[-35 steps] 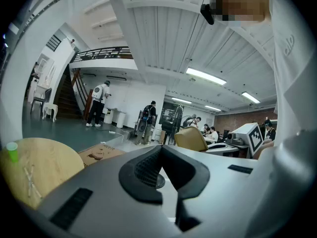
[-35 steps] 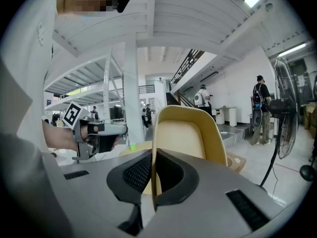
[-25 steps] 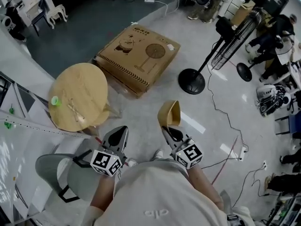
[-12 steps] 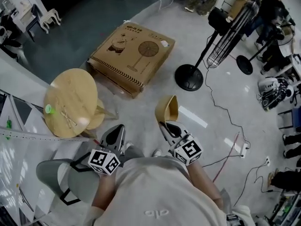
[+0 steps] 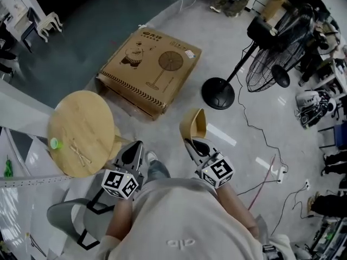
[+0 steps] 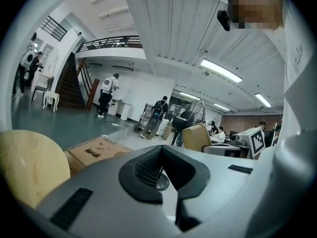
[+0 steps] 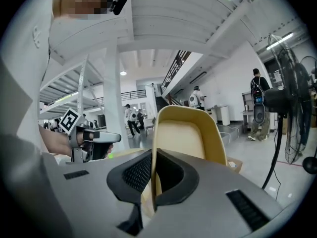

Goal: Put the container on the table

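Holding the container (image 5: 194,125) upright, your right gripper (image 5: 190,142) is clamping its rim.
Your left gripper (image 5: 136,147) is staying closed and empty, with the table (image 5: 81,124) sitting at ten o'clock.

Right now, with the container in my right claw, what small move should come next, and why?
Probably swing the right claw leftward toward the round wooden table. Its jaws are shut on the tan container wall, and the container hangs over the floor, to the right of the table. The tabletop's near right part looks bare; a small green object sits by its left edge.
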A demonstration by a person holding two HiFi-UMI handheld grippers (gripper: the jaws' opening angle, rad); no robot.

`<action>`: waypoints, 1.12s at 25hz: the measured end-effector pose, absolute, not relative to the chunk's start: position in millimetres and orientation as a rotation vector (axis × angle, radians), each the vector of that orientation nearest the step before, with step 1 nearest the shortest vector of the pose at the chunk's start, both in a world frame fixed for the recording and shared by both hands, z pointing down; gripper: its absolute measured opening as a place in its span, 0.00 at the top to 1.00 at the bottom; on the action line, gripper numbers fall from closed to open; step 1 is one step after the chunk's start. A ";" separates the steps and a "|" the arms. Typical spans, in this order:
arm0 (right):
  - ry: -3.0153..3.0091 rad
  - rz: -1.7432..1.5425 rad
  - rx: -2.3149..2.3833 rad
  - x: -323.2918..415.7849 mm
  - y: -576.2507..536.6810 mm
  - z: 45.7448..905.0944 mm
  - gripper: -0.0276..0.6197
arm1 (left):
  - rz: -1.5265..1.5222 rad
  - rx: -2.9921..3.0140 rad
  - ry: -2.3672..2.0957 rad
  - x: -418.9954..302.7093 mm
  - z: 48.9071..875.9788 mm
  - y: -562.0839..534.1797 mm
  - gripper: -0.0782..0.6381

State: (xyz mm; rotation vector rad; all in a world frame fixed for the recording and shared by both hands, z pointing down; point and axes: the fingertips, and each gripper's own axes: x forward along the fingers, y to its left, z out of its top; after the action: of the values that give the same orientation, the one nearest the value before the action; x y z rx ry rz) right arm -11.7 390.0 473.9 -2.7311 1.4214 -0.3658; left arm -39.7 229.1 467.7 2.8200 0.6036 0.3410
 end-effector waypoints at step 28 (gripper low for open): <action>1.832 -0.474 -2.608 219.8 116.0 475.4 0.91 | 0.365 2.820 0.224 126.1 481.9 -41.8 0.87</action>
State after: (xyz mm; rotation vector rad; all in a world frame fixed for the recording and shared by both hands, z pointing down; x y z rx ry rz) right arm 219.8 116.0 475.4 -2.6080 1.8322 -0.4742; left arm 126.1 -41.8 481.9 2.8198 0.2241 0.3650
